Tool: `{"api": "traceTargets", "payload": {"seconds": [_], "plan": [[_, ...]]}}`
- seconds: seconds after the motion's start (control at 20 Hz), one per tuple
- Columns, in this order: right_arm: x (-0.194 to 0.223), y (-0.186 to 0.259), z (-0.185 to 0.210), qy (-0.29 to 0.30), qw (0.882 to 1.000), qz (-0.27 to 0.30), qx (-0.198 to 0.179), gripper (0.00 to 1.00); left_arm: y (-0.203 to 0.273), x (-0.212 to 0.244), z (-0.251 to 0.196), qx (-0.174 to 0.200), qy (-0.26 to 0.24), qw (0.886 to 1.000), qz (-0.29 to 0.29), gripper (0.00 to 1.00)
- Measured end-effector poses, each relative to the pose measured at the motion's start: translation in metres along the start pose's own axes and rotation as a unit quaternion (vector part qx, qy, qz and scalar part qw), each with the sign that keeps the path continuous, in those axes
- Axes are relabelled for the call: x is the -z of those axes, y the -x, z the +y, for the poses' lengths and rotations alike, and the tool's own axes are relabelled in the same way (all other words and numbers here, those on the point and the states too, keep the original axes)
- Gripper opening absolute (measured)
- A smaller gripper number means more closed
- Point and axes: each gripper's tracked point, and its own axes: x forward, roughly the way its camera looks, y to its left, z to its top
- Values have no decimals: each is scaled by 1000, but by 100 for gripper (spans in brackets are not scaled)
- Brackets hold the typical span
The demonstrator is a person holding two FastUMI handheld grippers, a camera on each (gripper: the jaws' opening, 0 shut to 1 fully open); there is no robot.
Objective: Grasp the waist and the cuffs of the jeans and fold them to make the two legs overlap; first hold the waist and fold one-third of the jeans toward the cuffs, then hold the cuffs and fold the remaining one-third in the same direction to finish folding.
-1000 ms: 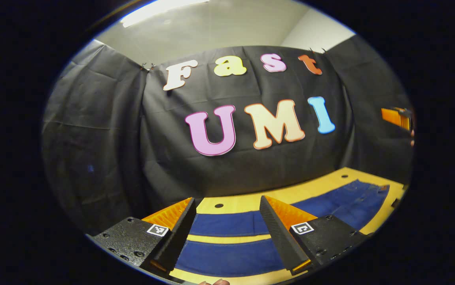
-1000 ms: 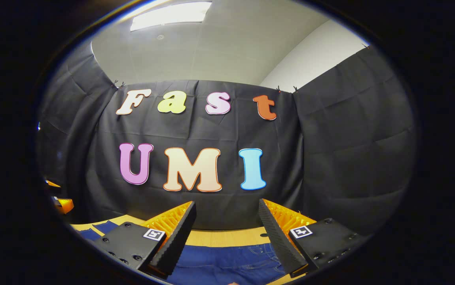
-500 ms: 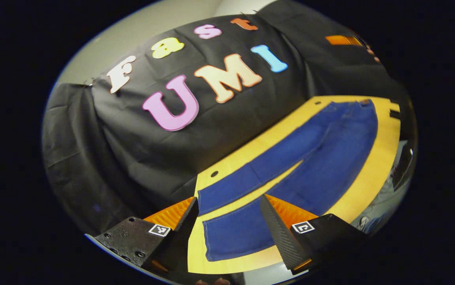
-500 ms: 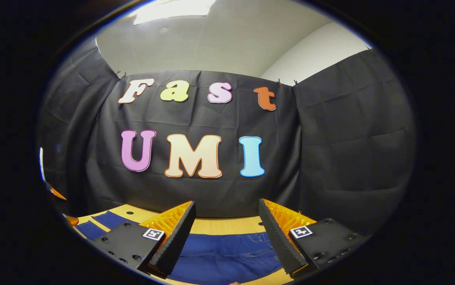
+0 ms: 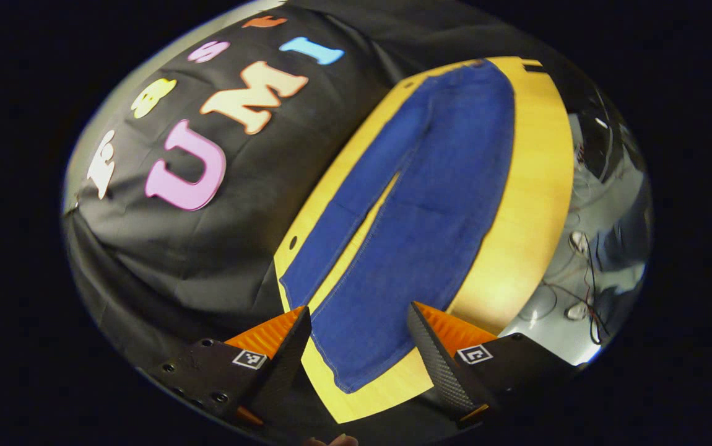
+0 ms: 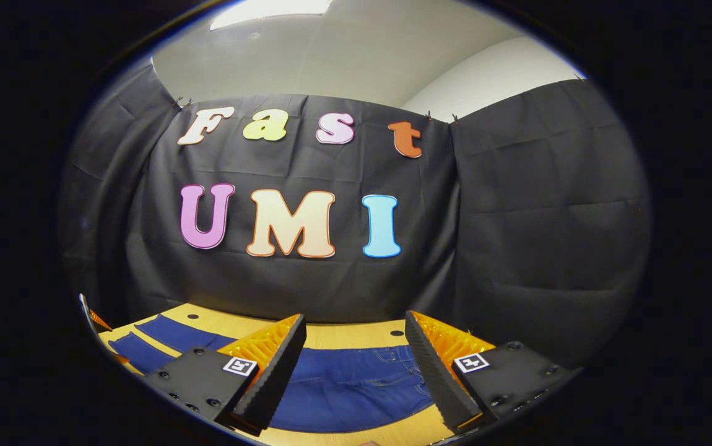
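Blue jeans (image 5: 430, 204) lie flat on a wooden table (image 5: 535, 186), their two legs slightly apart. In the left gripper view the cuffs are nearest and the waist is far off at the upper right. My left gripper (image 5: 359, 314) hangs open above the cuff end, tilted, with the nearer leg's cuff (image 5: 356, 359) showing between its fingers and nothing held. In the right gripper view the waist part of the jeans (image 6: 356, 387) lies below my open right gripper (image 6: 356, 322), which is above the cloth. The legs (image 6: 173, 334) run off to the left.
The black cloth wall rises close behind the table's far edge. Small round holes (image 5: 292, 242) mark the tabletop near that edge. Past the table's near side is a grey floor with loose cables (image 5: 582, 266).
The left gripper has rolled and tipped down, so its view went from the wall to looking along the whole jeans from the cuff end. The right gripper tipped down slightly, showing more of the jeans.
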Motion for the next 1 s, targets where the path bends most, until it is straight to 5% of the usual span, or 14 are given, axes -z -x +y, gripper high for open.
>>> {"api": "traceTargets", "payload": {"seconds": [0.5, 0.7, 0.95, 1.0], "plan": [[10, 18, -33, 12, 999, 15, 44, 99, -29, 47, -35, 71, -120, 989, 52, 94], [6, 25, -44, 21, 998, 13, 59, 99, -50, 43, -31, 80, -133, 987, 46, 84], [9, 25, -52, 27, 997, 15, 72, 99, -76, 41, -26, 100, -146, 983, 45, 85], [11, 23, -51, 28, 997, 17, 72, 100, -78, 47, -33, 113, -137, 983, 50, 68]]}}
